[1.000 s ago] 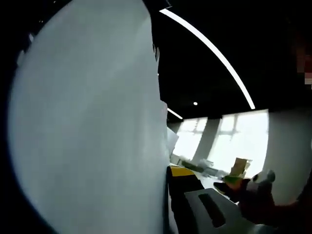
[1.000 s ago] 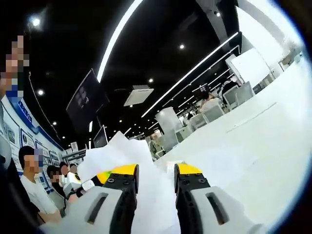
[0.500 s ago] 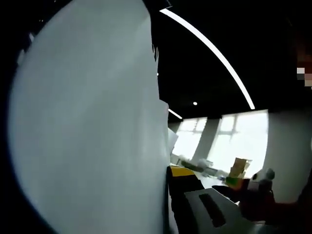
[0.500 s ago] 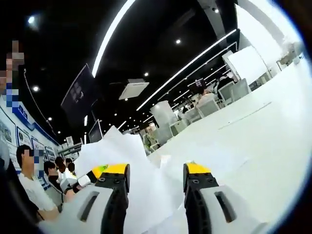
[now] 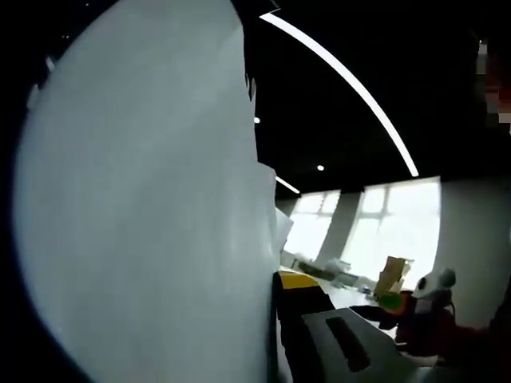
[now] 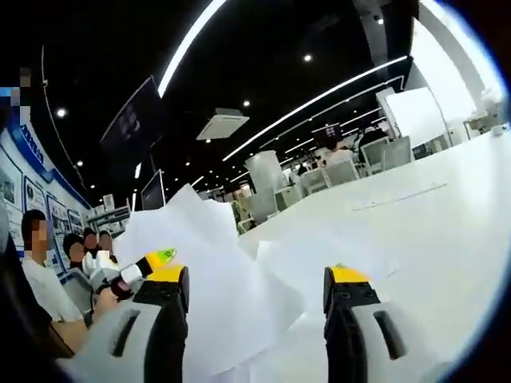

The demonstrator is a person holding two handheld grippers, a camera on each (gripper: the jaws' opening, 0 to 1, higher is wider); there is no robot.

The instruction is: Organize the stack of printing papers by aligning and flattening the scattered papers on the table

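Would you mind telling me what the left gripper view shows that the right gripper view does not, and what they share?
The left gripper view has a large white paper sheet pressed close against the lens, bright windows and a tan cardboard box. The right gripper view has the right gripper with jaws wide apart over crumpled white printing papers on the white table, plus onlookers and a dark hanging screen. Both share white paper, yellow-tipped jaws and ceiling light strips.

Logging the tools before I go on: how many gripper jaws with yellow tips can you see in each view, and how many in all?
Left gripper view: 1 yellow-tipped jaw, beside the white paper.
Right gripper view: 2 yellow-tipped jaws, spread apart around the paper pile.
Total: 3.
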